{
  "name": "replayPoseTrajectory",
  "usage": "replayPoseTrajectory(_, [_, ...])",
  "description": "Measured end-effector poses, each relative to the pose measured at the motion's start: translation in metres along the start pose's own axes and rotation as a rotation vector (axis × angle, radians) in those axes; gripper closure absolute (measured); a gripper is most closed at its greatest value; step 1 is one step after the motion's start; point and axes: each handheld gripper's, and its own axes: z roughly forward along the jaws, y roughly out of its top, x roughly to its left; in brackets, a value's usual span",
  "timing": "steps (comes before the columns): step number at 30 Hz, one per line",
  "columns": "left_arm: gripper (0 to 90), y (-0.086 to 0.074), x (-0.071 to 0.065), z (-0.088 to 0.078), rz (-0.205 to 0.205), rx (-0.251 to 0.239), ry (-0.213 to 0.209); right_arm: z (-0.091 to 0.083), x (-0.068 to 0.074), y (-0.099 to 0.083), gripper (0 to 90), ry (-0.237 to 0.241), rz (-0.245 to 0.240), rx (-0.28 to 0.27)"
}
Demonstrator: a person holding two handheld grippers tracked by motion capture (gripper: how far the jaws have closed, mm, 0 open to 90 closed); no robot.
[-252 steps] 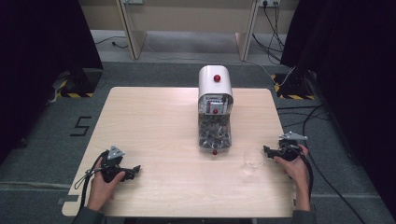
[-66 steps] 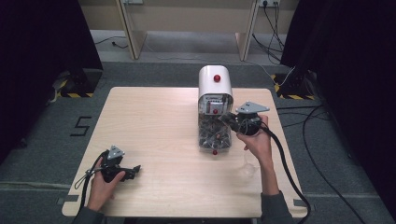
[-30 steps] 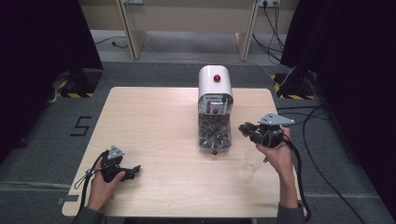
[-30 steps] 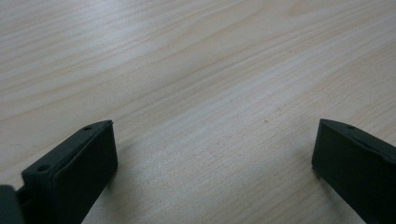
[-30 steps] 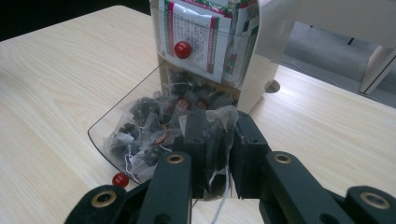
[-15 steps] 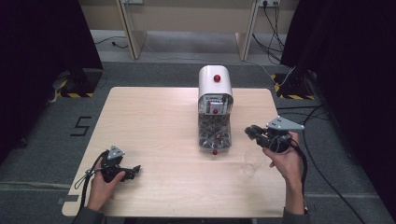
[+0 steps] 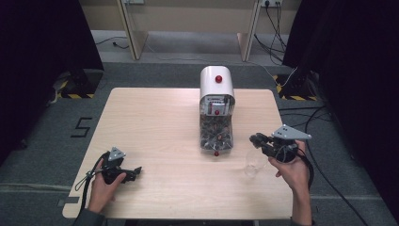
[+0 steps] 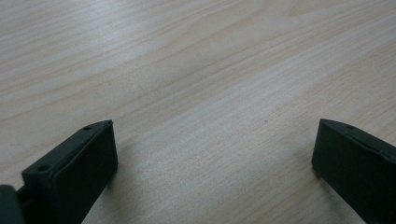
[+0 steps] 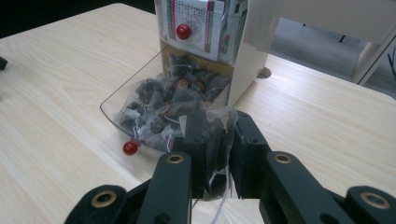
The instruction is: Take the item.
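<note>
Although the jaws of our right gripper (image 9: 212, 154) were nearly pressed together, they were not empty: between them they pinched a tea bag (image 9: 208, 140), a dark pouch of gauzy mesh bunched between the pads, with its white string dangling below. From the high view we saw that gripper (image 7: 258, 140) held off the table at the right side, pointing left toward the middle. Just below and slightly nearer to us than its tips stood a clear glass (image 7: 254, 163), upright on the table (image 7: 155, 122) and apart from the jaws. That was the relation we judged the coming move to turn on: the glass lay down and a little back from the bag, so the bag would have to travel a short way toward us and then descend over the open rim. Farther out, to the left of the jaws, stood the tea bag dispenser (image 7: 216, 113), its clear tray (image 9: 140, 109) still heaped with more bags and its long axis running away from us. Our left gripper (image 7: 134, 171) rested on the table at the near left corner, well apart from glass and dispenser; its jaws (image 8: 212, 177) were spread wide on bare wood. The right hand (image 7: 294, 167) was plainly the nearer one to the glass.
</note>
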Motion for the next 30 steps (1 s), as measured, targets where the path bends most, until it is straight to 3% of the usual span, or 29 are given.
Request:
replayPoseTrajectory(5, [0.0, 0.000, 0.000, 0.000, 0.001, 0.001, 0.000, -0.010, 0.004, -0.006, 78.6, -0.001, -0.005, 0.007])
replayPoseTrajectory(18, [0.0, 0.000, 0.000, 0.000, 0.001, 0.001, 0.000, -0.015, 0.011, -0.020, 78.5, 0.017, -0.017, 0.058])
replayPoseTrajectory(30, [0.0, 0.000, 0.000, 0.000, 0.001, 0.001, 0.000, -0.010, 0.014, -0.027, 78.5, 0.041, -0.037, 0.106])
